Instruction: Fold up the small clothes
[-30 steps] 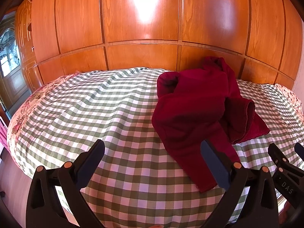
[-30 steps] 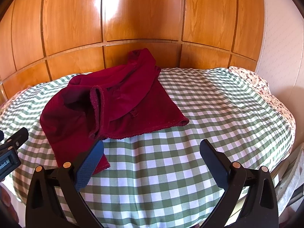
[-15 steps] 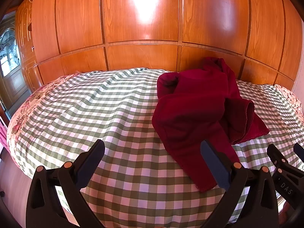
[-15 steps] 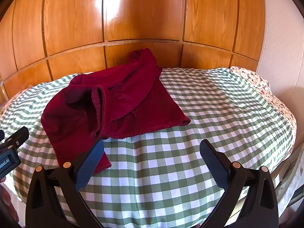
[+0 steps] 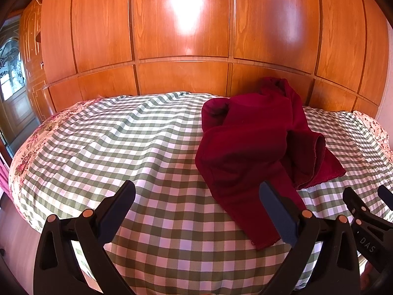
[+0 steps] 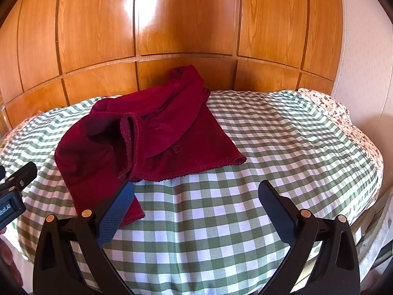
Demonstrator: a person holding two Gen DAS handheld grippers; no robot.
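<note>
We see both tools, L & R, spread apart w/ nothing held; crumpled red garment, maybe a top, on bed.

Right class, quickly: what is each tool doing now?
Left tool: open, holding nothing.
Right tool: open, holding nothing; the red garment lies untouched.

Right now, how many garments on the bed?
1: a dark red garment, crumpled at the far middle of the checked bedspread, reaching the wooden headboard. Nothing else visible.
</note>
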